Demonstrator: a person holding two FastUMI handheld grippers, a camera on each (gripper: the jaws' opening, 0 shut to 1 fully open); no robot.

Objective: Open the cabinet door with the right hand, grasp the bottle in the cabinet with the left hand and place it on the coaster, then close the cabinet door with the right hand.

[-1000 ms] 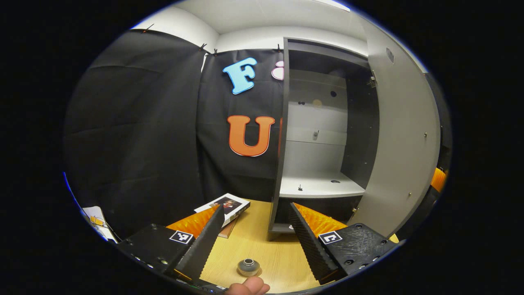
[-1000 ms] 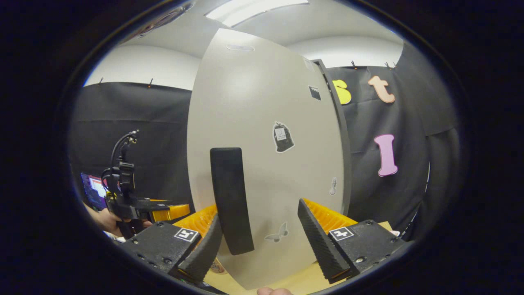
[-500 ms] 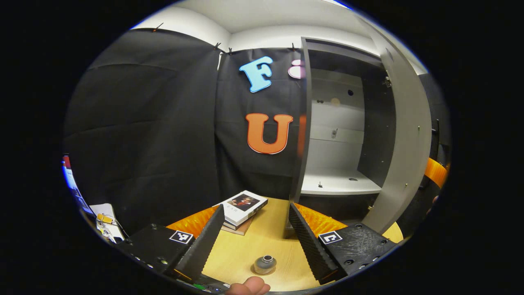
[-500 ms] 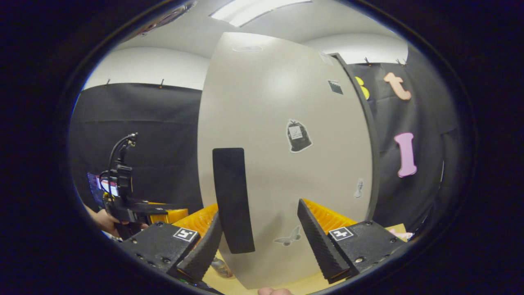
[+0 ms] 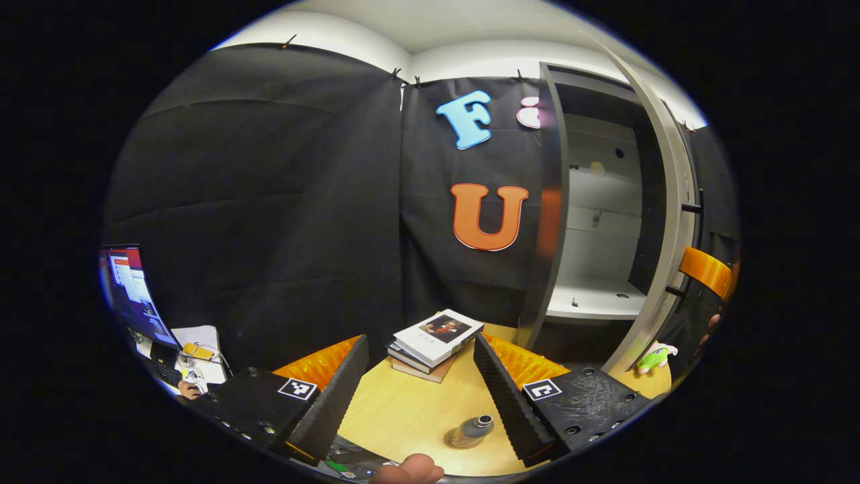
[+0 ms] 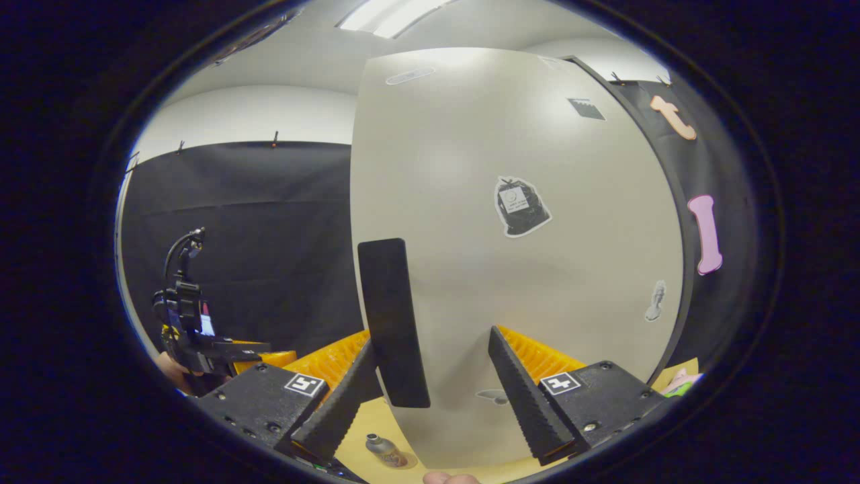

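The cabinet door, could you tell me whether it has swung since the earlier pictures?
Yes. In the left gripper view the cabinet door has swung toward the cabinet, narrowing the open gap over the shelf.

No legible text. Square coded markers on each hand-held gripper: left [image 5: 419,388], right [image 6: 427,384]. Stickers on cabinet door [image 6: 510,282] too small to read. Book [image 5: 438,331] cover at far side of tabletop [image 5: 403,413]: print unreadable.
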